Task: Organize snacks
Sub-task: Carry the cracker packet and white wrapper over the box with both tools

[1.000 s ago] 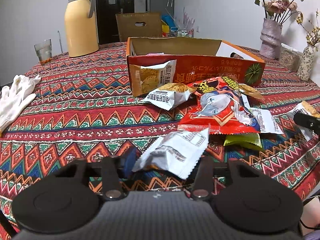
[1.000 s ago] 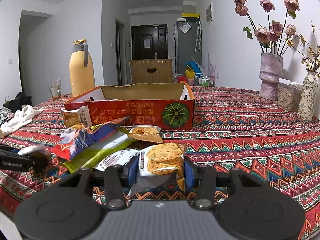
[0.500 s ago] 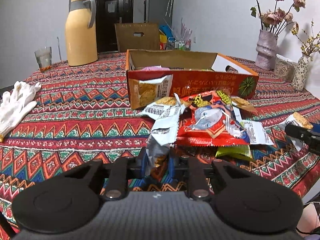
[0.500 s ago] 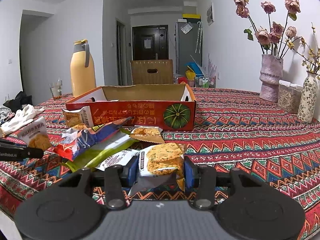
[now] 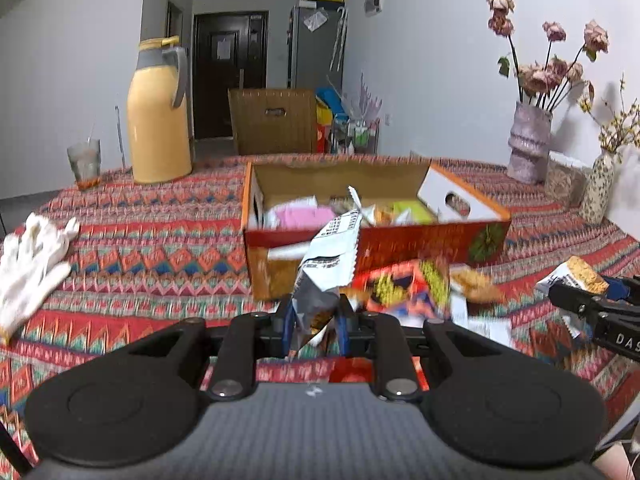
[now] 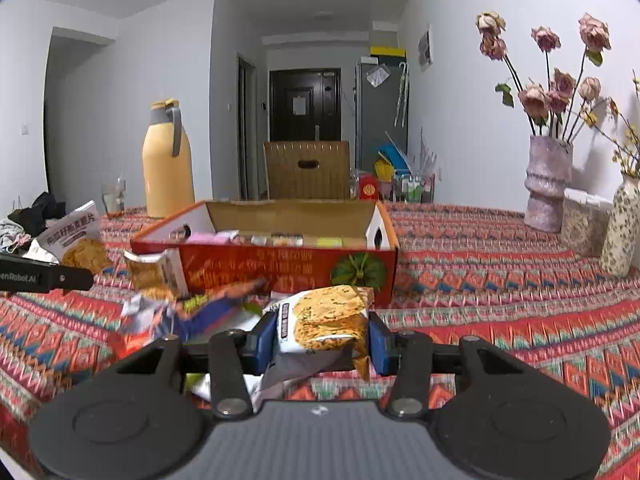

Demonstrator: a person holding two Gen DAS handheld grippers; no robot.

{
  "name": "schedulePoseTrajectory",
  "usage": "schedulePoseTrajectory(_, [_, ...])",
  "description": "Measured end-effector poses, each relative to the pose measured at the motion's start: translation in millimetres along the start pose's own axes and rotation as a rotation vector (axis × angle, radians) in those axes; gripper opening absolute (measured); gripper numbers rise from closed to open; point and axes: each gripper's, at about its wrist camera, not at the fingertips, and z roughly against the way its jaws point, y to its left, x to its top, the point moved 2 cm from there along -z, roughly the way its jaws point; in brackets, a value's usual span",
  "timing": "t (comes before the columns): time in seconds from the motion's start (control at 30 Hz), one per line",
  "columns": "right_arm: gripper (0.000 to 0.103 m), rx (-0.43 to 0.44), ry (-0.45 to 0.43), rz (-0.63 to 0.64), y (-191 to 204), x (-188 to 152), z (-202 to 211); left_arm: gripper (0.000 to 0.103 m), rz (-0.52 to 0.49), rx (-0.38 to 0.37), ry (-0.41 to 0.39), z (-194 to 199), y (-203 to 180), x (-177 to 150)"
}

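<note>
My left gripper (image 5: 315, 320) is shut on the lower end of a white snack packet (image 5: 332, 256), which stands upright above the table in front of the orange cardboard box (image 5: 376, 240). In the right wrist view that packet (image 6: 78, 240) shows a cracker picture above the left gripper (image 6: 60, 278). Another cracker packet (image 6: 326, 318) sits pinched in my right gripper (image 6: 323, 340), low over the cloth before the box (image 6: 280, 268). Several loose snack bags (image 6: 192, 312) lie between box and grippers. The open box holds several packets.
A yellow thermos (image 5: 160, 120) and a glass (image 5: 85, 162) stand at the back left, with white gloves (image 5: 32, 256) on the left edge. Two flower vases (image 6: 546, 184) and a jar stand at the right. A chair (image 6: 306, 170) is behind the table.
My left gripper closed on the white packet that lay flat on the cloth and lifted it upright toward the box. The right gripper kept its hold on its cracker packet.
</note>
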Motion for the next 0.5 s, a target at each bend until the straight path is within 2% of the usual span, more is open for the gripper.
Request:
schedulePoseTrajectory(0.23, [0.046,0.004,-0.053,0.008,-3.8,36.7,-27.5,0.021,0.014,0.001,-0.052,-18.9,-9.1,39.9])
schedulePoseTrajectory(0.5, [0.046,0.011,-0.080,0.021,-6.0,78.6,-72.3,0.021,0.036,0.010,-0.077,-51.3,-14.0,81.1])
